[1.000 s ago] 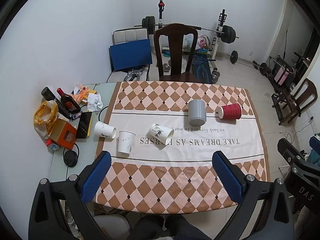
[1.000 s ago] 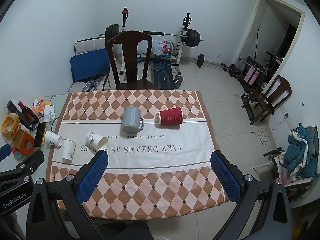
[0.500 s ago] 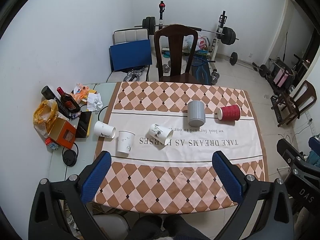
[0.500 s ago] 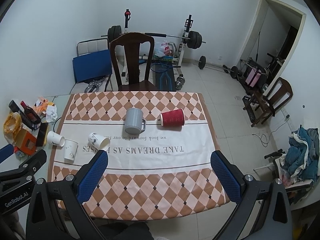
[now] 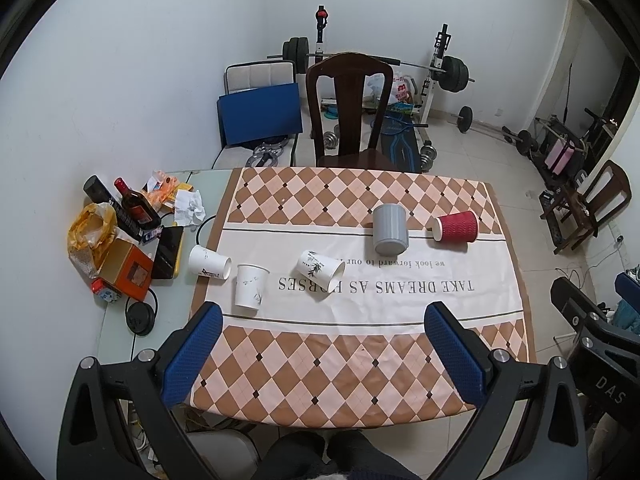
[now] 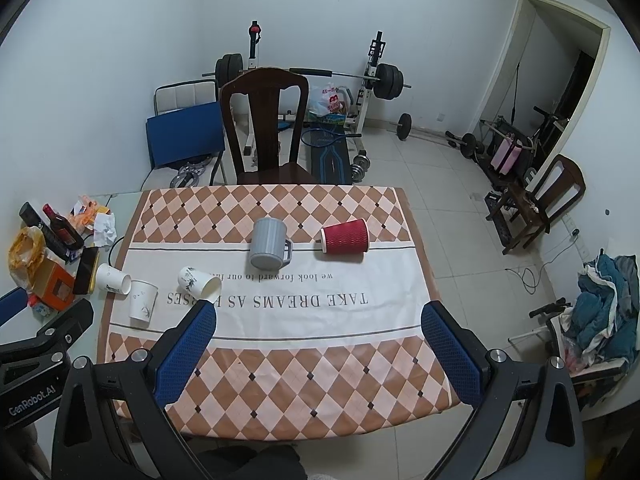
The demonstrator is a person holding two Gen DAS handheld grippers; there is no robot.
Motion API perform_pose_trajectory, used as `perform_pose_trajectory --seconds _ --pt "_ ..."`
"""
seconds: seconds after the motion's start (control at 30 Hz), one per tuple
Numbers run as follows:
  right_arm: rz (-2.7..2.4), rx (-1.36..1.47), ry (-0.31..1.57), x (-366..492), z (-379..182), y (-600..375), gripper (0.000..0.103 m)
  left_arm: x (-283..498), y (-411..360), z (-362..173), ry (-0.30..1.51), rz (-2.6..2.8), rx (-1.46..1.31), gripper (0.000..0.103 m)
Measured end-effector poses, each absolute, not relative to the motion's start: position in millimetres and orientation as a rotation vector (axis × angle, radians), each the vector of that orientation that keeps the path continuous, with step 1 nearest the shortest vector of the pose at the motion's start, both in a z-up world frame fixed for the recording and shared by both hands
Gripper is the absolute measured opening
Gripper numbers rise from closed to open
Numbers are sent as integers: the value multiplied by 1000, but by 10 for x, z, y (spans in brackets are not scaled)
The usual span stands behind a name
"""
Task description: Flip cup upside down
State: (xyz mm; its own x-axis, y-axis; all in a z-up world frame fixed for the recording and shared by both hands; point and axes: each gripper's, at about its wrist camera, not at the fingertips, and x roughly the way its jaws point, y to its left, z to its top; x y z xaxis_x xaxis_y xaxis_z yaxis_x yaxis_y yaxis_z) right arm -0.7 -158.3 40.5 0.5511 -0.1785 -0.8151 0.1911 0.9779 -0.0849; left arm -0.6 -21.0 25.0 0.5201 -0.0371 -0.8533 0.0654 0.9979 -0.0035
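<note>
Above the patterned tablecloth (image 5: 360,360), left gripper (image 5: 320,340) and right gripper (image 6: 320,336) hang spread and empty; approach the sideways red ribbed paper cup (image 6: 345,237) squarely across its wall

We recorded both views under even, cool indoor light, probably from overhead; shadows were soft and short. Fisheye distortion bent the walls, black vignetting filled the corners, and focus remained sharp throughout.
</note>
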Motion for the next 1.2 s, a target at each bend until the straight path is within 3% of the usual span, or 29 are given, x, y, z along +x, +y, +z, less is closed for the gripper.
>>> perform_pose_trajectory --seconds 1.0,1.2 --pt "-218 23 960 -26 455 -1563 103 109 -321 371 1002 -44 28 103" --pt "-200 23 1062 299 51 -1539 103 429 -362 36 1025 42 58 103"
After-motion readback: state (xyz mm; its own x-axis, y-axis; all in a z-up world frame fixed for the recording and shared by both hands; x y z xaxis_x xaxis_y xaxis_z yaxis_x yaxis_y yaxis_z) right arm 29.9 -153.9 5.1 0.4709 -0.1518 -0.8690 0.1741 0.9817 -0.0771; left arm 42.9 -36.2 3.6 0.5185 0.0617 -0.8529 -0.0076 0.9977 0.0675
